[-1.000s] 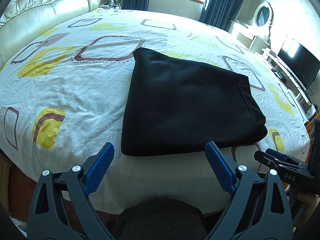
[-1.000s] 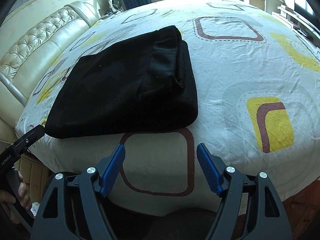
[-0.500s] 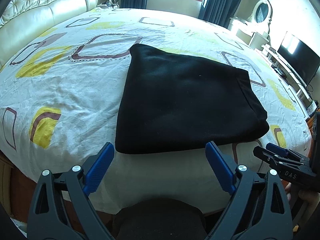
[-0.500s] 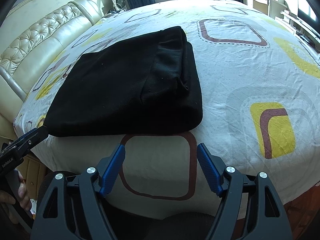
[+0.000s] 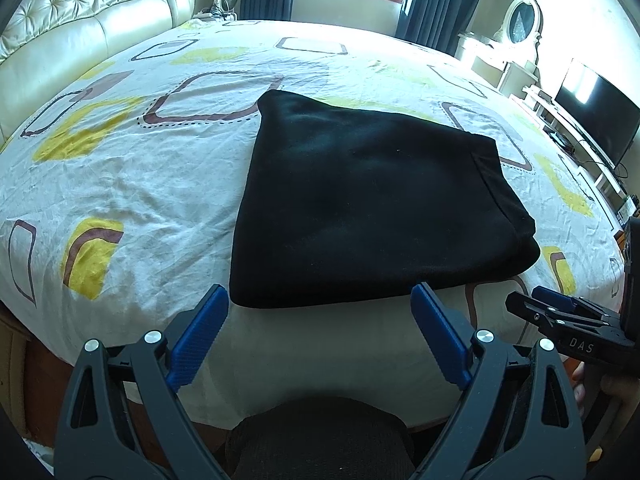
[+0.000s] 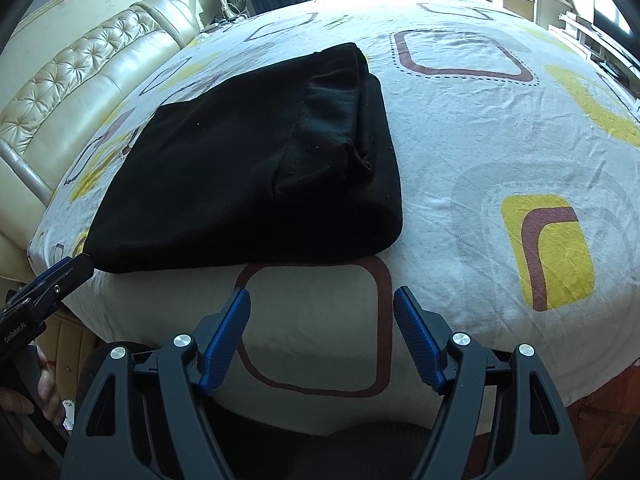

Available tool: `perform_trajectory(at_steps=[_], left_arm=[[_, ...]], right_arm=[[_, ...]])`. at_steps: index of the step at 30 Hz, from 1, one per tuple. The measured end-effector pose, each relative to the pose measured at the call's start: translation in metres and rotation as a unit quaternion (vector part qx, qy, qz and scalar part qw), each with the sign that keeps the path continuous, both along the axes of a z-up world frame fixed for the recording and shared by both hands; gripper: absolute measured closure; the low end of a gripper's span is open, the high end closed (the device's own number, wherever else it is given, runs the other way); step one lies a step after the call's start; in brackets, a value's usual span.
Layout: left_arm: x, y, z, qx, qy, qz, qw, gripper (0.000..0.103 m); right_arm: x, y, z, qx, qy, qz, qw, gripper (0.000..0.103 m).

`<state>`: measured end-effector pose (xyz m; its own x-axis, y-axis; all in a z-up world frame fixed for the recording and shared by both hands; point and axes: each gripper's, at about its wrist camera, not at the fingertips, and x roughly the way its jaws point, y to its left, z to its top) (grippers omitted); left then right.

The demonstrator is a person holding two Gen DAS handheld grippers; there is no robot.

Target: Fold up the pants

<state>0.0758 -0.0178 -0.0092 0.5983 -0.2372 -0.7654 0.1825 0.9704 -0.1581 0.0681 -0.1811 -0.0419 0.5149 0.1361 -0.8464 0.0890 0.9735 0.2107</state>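
The black pants (image 5: pixel 372 208) lie folded into a flat rectangle on the bed, and also show in the right wrist view (image 6: pixel 256 168) with the layered end to the right. My left gripper (image 5: pixel 320 332) is open and empty, just short of the pants' near edge, at the bed's front side. My right gripper (image 6: pixel 322 336) is open and empty, below the pants' near right corner, over the bed's side. Each gripper shows at the edge of the other's view: the right one (image 5: pixel 560 312), the left one (image 6: pixel 52 284).
The bed has a white sheet with yellow and brown squares (image 5: pixel 120 184). A cream tufted headboard (image 5: pixel 80 28) stands at the left. A TV (image 5: pixel 596 116) and a white dresser (image 5: pixel 504 68) stand at the right. A small fan (image 6: pixel 234 0) sits beyond the bed.
Both grippers have moved a little closer to the pants' near edge. The pants have not moved. Both stay open.
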Motion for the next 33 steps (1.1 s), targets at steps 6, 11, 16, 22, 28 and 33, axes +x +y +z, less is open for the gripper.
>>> perform_trajectory(at_steps=[6,11,16,22,28,33], left_arm=[[-0.0005,-0.0022,0.0022,0.006,-0.002,-0.002,1.0000,0.010],[-0.0010,-0.0044,0.0025,0.018,-0.004,-0.003,0.9998,0.010],[-0.0004,-0.0052,0.0041,0.033,-0.009,0.004,0.9994,0.010],[-0.0008,-0.0061,0.0055,0.040,-0.012,0.005,0.9991,0.010],[-0.0031,-0.0071,0.0080,0.041,-0.017,0.007,0.9990,0.010],[-0.0036,-0.0067,0.0092,0.036,-0.017,0.010,0.9992,0.009]], right_arm=[[0.0006,0.0024,-0.0018,0.001,0.004,0.003,1.000,0.030],[0.0008,0.0039,-0.0026,0.001,0.005,0.003,1.000,0.030],[0.0011,0.0048,-0.0031,0.001,0.006,0.004,1.000,0.030],[-0.0002,0.0079,-0.0041,0.000,0.008,0.007,1.000,0.030],[0.0001,0.0085,-0.0042,0.001,0.009,0.008,1.000,0.030],[0.0005,0.0095,-0.0051,0.000,0.011,0.010,1.000,0.030]])
